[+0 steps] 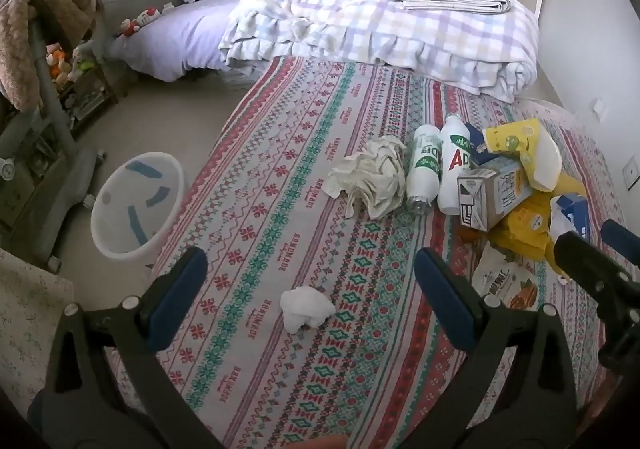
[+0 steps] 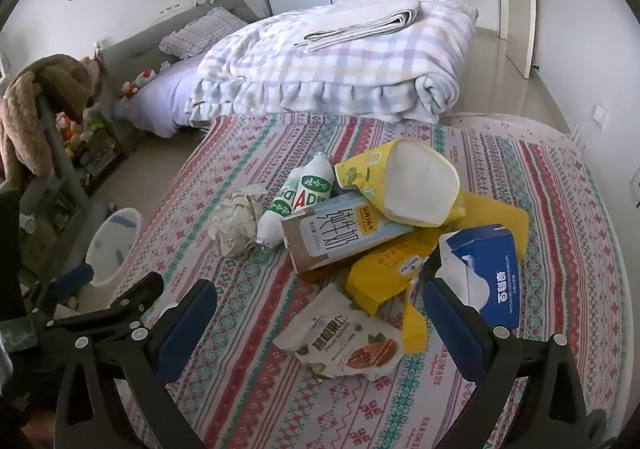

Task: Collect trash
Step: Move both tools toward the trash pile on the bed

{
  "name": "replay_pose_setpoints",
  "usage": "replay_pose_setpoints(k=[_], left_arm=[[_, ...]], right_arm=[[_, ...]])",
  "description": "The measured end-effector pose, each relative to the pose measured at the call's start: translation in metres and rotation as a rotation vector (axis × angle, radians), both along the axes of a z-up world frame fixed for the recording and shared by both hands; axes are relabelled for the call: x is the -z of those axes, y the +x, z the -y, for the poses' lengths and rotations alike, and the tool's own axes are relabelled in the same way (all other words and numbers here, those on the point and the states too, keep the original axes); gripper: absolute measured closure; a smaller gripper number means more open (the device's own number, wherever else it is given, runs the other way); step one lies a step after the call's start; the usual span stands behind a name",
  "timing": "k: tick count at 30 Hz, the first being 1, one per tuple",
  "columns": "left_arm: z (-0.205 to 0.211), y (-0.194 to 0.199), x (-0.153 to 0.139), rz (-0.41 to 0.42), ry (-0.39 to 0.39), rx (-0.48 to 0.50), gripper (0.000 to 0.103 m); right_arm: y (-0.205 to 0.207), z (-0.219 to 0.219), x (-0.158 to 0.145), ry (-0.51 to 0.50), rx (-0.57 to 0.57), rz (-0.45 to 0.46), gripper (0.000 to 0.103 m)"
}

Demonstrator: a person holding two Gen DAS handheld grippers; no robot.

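On the bed's patterned sheet, the trash pile sits toward the right; left half up to the edge is bare, white bin on the floor just beside that edge. Crumpled tissue lies alone between the left gripper jaws, which are spread wide, holding nothing. Right wrist view alone shows the blue tissue box clearly and the pecan bag, which sits between the right gripper jaws, also spread and empty. Milk carton and two AD bottles mid-pile. Both grippers hover low, pointing along the bed.

Tissue wad lies on bedspread, bin left, beside it.
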State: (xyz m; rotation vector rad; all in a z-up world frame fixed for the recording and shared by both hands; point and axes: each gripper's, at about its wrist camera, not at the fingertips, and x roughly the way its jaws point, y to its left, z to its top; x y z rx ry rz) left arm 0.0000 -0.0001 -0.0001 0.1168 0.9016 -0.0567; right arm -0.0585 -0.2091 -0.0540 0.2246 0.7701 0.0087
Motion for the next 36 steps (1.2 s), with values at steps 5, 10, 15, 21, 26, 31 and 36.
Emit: replay_pose_setpoints(k=[5,10,15,21,26,31,36], left_arm=[[-0.0011,-0.0007,0.0005,-0.007,-0.004,0.001,0.000],[0.0001,0.0052,0.0038,-0.019,-0.011,0.003,0.000],[-0.0010,0.0028,0.0064,-0.021,-0.015,0.006,0.000],[0.0015,0.0041,0.0064,-0.012,0.006,0.007,0.000],[0.0026,0.0049,0.0067,-0.019,0.012,0.009,0.000],[0.0028,0.0053,0.0066,-0.042,0.030,0.010,0.000],[0.0030,0.0051,0.0074,-0.049,0.030,0.012,0.000]], right_arm=[[-0.0008,0.0000,0.0004,0.000,0.005,-0.005,0.000],[-0.0014,0.0010,0.0018,0.000,0.008,-0.010,0.000],[-0.0005,0.0055,0.0047,0.008,0.020,-0.025,0.000],[0.0002,0.0083,0.0032,0.013,0.027,-0.027,0.000],[0.0008,0.0078,0.0036,0.014,0.024,-0.033,0.000],[0.0015,0.0054,0.0039,0.007,0.017,-0.037,0.000],[0.0012,0.0065,0.0038,0.013,0.022,-0.039,0.000]])
